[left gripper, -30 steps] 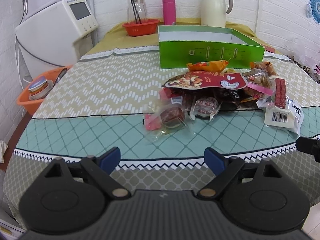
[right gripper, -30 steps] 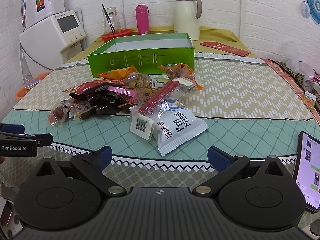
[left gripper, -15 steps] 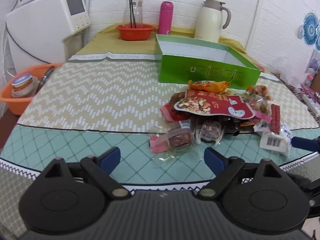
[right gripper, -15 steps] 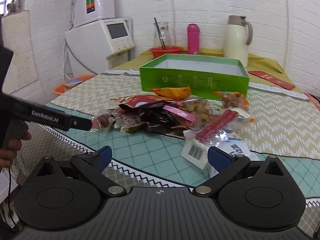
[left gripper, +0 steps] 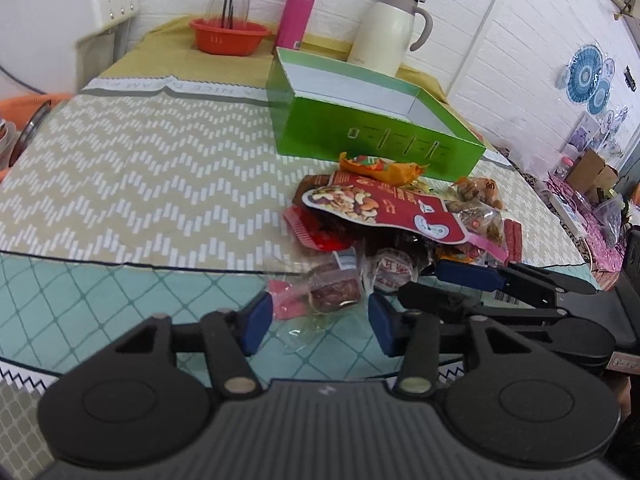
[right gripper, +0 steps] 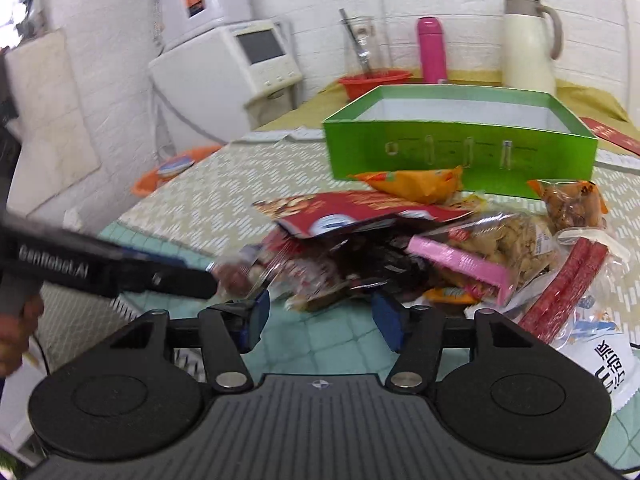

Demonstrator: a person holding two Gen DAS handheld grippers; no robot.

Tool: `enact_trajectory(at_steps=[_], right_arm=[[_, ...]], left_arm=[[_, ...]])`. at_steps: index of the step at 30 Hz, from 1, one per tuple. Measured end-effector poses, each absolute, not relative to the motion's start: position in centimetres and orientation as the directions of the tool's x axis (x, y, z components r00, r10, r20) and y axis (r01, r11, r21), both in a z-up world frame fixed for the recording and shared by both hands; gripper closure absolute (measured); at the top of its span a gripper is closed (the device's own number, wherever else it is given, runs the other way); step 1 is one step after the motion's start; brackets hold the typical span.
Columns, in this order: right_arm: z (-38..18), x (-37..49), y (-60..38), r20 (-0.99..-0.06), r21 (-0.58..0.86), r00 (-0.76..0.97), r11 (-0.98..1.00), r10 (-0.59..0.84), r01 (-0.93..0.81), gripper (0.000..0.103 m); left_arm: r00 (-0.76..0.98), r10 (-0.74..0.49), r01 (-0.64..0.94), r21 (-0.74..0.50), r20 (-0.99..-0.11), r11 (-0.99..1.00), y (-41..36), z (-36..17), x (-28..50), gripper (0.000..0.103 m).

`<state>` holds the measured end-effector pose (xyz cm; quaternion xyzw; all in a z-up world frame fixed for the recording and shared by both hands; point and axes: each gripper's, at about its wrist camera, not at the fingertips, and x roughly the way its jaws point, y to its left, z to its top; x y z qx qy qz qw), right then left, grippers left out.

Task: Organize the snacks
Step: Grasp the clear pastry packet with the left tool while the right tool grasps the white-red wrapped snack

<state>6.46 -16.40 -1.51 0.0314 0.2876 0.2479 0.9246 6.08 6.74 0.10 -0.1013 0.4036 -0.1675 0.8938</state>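
- Green box (left gripper: 376, 136) looks empty; snack pile (left gripper: 396, 220) all on tabletop (left gripper: 132, 184). Nothing sorted yet.
- Left tongs (left gripper: 318, 318) wide around small packet (left gripper: 332, 290); right tongs (right gripper: 322, 316) wide, empty.

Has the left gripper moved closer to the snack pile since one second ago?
Yes. The left gripper has advanced toward the snack pile; the green box behind looms larger.

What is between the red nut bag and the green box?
An orange snack packet lies between the red nut bag and the green box, touching the bag's far edge. Both wrist views show it.
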Motion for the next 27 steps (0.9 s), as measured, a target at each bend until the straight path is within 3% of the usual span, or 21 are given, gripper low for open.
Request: enact_trajectory(at_steps=[1, 2, 6, 8, 10, 12, 16, 18, 19, 21, 23, 27], right_arm=[[-1.5, 6.6, -16.4, -0.511, 0.192, 0.727, 0.885, 0.459, -0.424, 0.005], [-1.5, 6.7, -16.2, -0.504, 0.177, 0.739, 0.891, 0.447, -0.419, 0.0], [-1.7, 7.2, -15.1, -0.501, 0.114, 0.754, 0.896, 0.426, -0.43, 0.0], [-1.8, 7.1, -15.1, -0.5, 0.091, 0.754, 0.891, 0.427, -0.444, 0.011], [-1.6, 6.5, -15.6, -0.499, 0.074, 0.749, 0.883, 0.436, -0.464, 0.026], [-1.5, 6.0, -16.3, -0.521, 0.098, 0.724, 0.874, 0.452, -0.476, 0.081], [-2.1, 4.9, -17.4, -0.555, 0.128, 0.704, 0.882, 0.443, -0.454, 0.077], [-1.7, 4.4, -17.6, -0.544, 0.168, 0.69, 0.868, 0.477, -0.467, 0.059], [-1.4, 4.3, -17.5, -0.531, 0.184, 0.694, 0.865, 0.486, -0.466, 0.052], [-1.1, 4.6, -17.1, -0.52, 0.181, 0.709, 0.873, 0.477, -0.454, 0.017], [-1.1, 5.2, -16.4, -0.521, 0.175, 0.719, 0.882, 0.461, -0.438, 0.007], [-1.5, 6.5, -15.3, -0.521, 0.222, 0.703, 0.873, 0.483, -0.435, 0.0]], left_arm=[[0.629, -0.382, 0.218, -0.317, -0.677, 0.923, 6.8, 0.2, 6.1, 0.034], [0.633, -0.387, 0.224, -0.319, -0.671, 0.921, 6.7, 0.2, 6.2, 0.034], [0.621, -0.402, 0.236, -0.328, -0.673, 0.914, 6.5, 0.2, 6.8, 0.034], [0.618, -0.394, 0.232, -0.321, -0.68, 0.918, 6.4, 0.1, 6.9, 0.034], [0.612, -0.391, 0.228, -0.32, -0.687, 0.919, 6.3, -0.1, 7.1, 0.034], [0.609, -0.39, 0.228, -0.319, -0.691, 0.92, 6.0, -0.4, 7.3, 0.034], [0.616, -0.375, 0.237, -0.292, -0.692, 0.927, 5.2, -0.8, 7.8, 0.036], [0.605, -0.368, 0.248, -0.272, -0.706, 0.93, 4.8, -1.1, 8.1, 0.048], [0.61, -0.369, 0.256, -0.266, -0.701, 0.929, 4.7, -1.1, 8.0, 0.049], [0.614, -0.367, 0.266, -0.255, -0.699, 0.93, 4.8, -0.9, 7.6, 0.051], [0.613, -0.359, 0.271, -0.24, -0.703, 0.932, 5.3, -0.7, 7.0, 0.052], [0.631, -0.305, 0.238, -0.196, -0.713, 0.951, 7.0, -0.2, 5.7, 0.051]])
